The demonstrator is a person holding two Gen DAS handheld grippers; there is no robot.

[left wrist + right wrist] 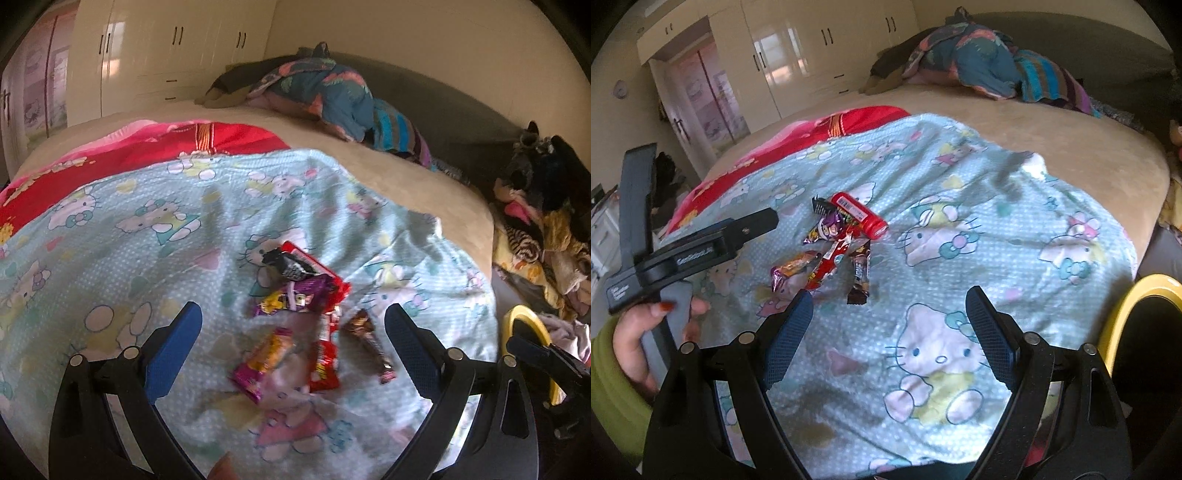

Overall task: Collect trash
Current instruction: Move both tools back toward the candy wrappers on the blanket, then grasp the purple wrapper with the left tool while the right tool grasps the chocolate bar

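Several snack wrappers lie in a pile (303, 314) on a light blue cartoon-cat blanket (147, 229) on the bed. Among them are a red wrapper (323, 363), an orange-and-pink wrapper (264, 360), a brown wrapper (367, 338) and a purple one (295, 297). My left gripper (293, 325) is open, its blue fingers straddling the pile from just above. My right gripper (890, 314) is open and empty over the blanket (960, 240), to the right of the pile (838, 240). The left gripper's body (683, 251) and the hand holding it show at the left of the right wrist view.
A yellow-rimmed bin (1137, 317) stands at the bed's right side; it also shows in the left wrist view (528, 332). A heap of clothes (546, 229) lies right of the bed. Bedding (332, 96) is piled at the far end. White wardrobes (166, 55) stand behind.
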